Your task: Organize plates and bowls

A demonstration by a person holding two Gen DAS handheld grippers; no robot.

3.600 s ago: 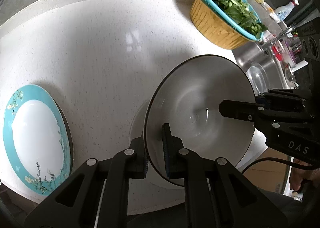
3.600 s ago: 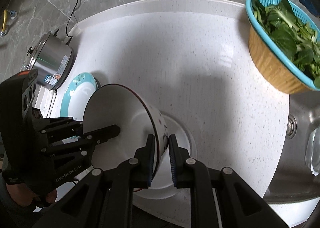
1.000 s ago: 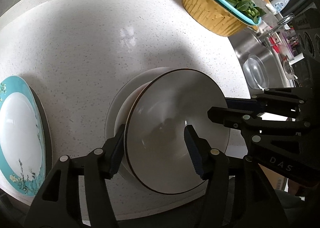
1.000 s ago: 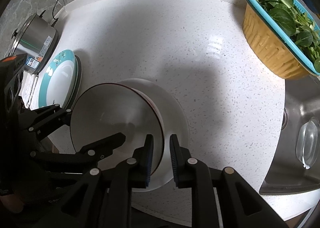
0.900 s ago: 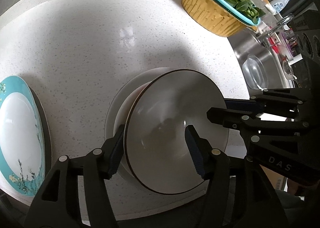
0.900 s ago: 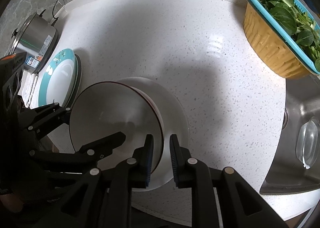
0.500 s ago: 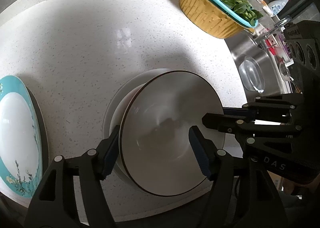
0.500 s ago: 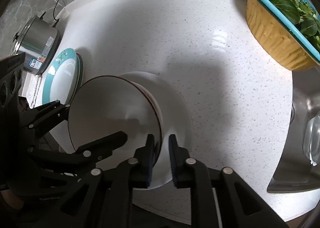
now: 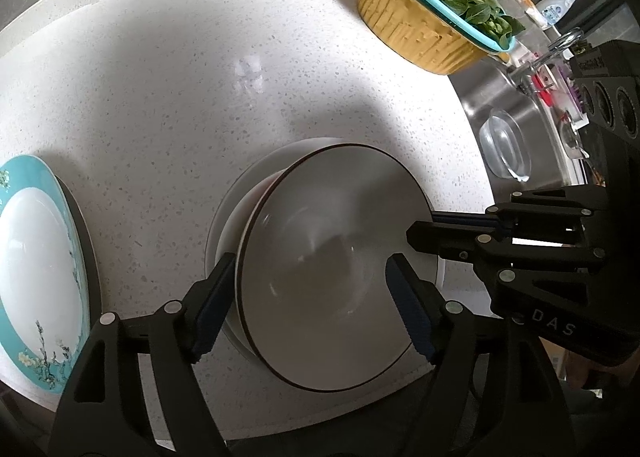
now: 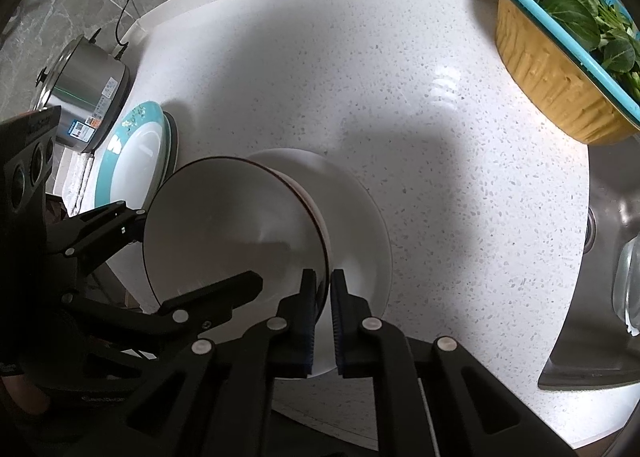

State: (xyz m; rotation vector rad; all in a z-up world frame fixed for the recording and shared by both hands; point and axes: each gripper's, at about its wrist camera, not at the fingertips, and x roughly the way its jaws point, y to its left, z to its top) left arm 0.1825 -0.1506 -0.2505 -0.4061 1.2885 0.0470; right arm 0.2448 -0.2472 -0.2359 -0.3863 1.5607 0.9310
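Near the counter's [image 9: 168, 105] front edge, a dark-rimmed bowl [image 9: 332, 273] sits tilted in a second bowl [image 9: 256, 205] on a white plate [image 10: 360, 217]. Right gripper [image 10: 322, 293] is clamped on the top bowl's rim, one finger inside and one outside. Left gripper [image 9: 308, 305] straddles the opposite rim, its jaws opening, pads clear of the china. A teal plate [image 9: 36, 281] lies at the counter's left edge. With only one pinch holding it, the bowl could likely slip or tip, knocking the stack toward the front edge, if the right grip lets go before it settles flat.
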